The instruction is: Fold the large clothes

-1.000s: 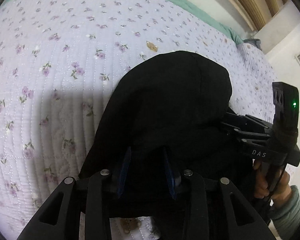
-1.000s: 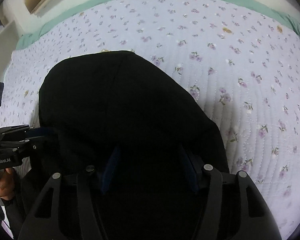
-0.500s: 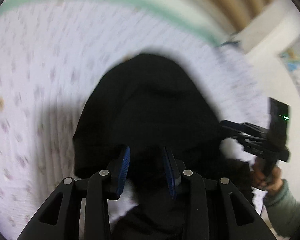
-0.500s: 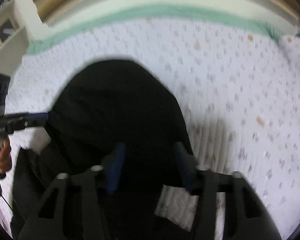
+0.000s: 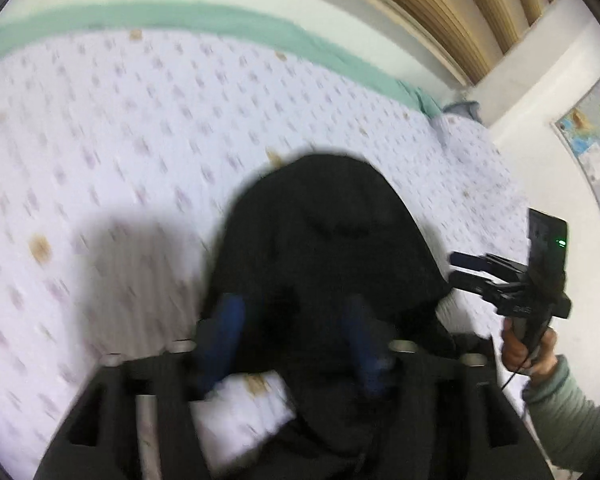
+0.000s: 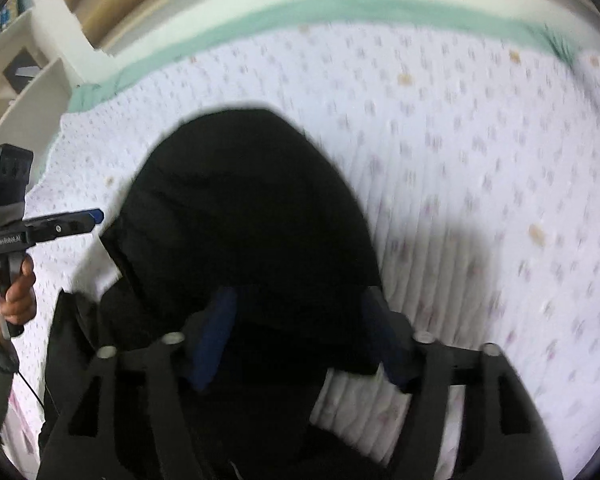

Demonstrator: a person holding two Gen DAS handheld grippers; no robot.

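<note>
While both views are motion-blurred | dark black folded garment (image 5: 332,248) lies on the white quilted floral bedspread (image 5: 120,128), its near edge hidden behind the fingers | left gripper (image 5: 292,340) jaws opening, wide, gripping nothing | right gripper (image 6: 300,332) jaws opening, garment between them, contact unclear

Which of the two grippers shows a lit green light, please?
The right gripper: its box glows green, while the left gripper shows no light. Both grippers' jaws are opening, the black garment lying loose between them.
</note>
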